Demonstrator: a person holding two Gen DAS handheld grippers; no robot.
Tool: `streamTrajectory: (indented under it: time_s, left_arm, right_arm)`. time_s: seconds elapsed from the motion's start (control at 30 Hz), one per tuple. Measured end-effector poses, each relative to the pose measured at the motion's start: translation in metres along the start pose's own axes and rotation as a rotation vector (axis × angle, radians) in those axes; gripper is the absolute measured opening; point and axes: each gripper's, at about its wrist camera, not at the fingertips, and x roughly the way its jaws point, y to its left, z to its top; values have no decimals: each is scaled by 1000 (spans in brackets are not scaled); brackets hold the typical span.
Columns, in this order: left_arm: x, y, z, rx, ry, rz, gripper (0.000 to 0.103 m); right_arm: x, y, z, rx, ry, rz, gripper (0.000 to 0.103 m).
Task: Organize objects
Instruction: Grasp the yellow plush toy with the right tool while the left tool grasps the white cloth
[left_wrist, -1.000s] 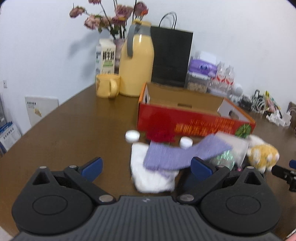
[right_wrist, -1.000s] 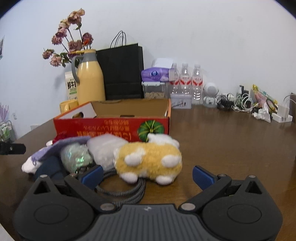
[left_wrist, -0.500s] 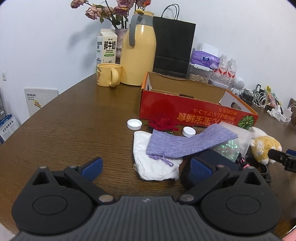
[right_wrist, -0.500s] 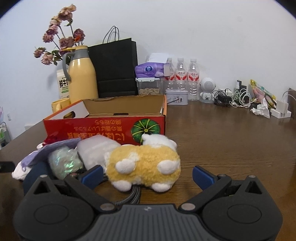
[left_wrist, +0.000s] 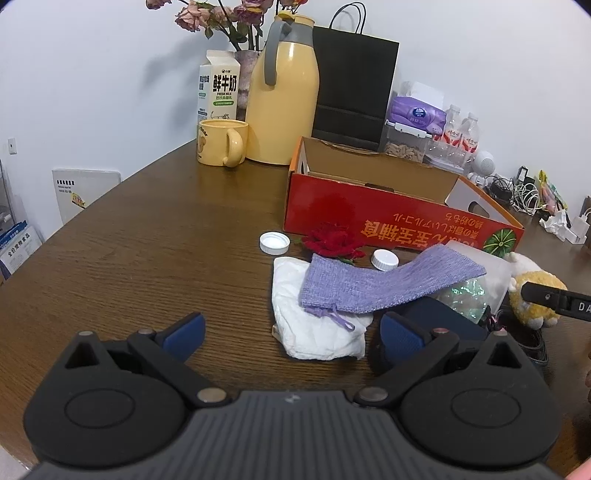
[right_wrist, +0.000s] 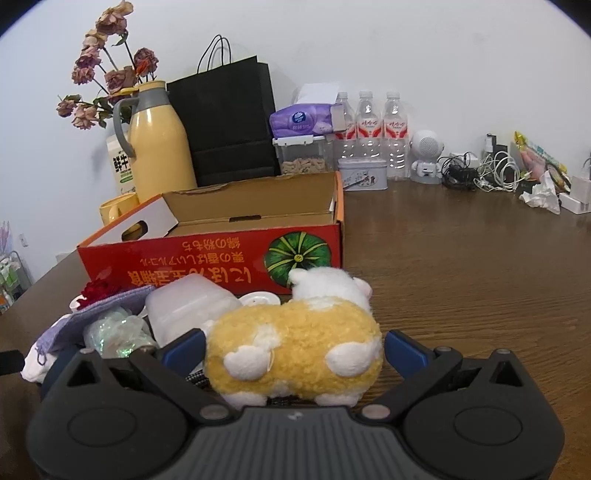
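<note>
Right gripper: spread wide, with the yellow and white plush toy sitting between its 2 blue fingers. The fingers are just beside the toy's sides. I cannot tell if they touch it.
Left gripper: spread wide and holding nothing. It sits low over the brown counter, near the white cloth.
Plush toy: lies on the counter, just near the red box, on the right side of the pile.
Red box: open cardboard box with a green pumpkin picture, standing on the counter behind the pile.
Pile of things: a purple knit pouch lies over the white cloth and a dark blue thing. A shiny clear bag is just right of the pouch.
Red flower: lies close to the box's front, between 2 white caps.
Clear tub: just left of the toy, behind the right gripper's left finger.
Far left: a yellow jug, a yellow mug, a milk carton and dried flowers.
Far middle: a black paper bag, a purple tissue pack and 3 water bottles.
Far right: a small white robot toy and a tangle of cables.
</note>
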Motion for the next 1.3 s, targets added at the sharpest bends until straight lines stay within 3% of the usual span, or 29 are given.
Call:
streamTrajectory:
  time_s: [0.37, 0.53, 0.77, 1.07, 1.2, 1.27, 1.3]
  left_arm:
    - [5, -2, -1, 10, 16, -2, 103]
    - [9, -2, -1, 16, 24, -3, 103]
    - [27, -9, 3, 53, 61, 50, 103]
    - [53, -17, 11, 85, 116, 60, 103]
    - [57, -24, 13, 129, 95, 77, 103]
    - [58, -27, 13, 151, 89, 78, 98]
    - [58, -28, 13, 160, 90, 69, 90]
  right_arm:
    - [10, -5, -3, 37, 6, 32, 103]
    - [6, -8, -4, 50, -14, 45, 98]
    - [0, -8, -5, 52, -52, 22, 97]
    - [-4, -1, -5, 9, -67, 5, 97]
    - [-5, 1, -6, 0, -70, 0, 97]
    - [-5, 2, -6, 1, -64, 2, 97]
    - [-4, 1, -6, 0, -59, 4, 97]
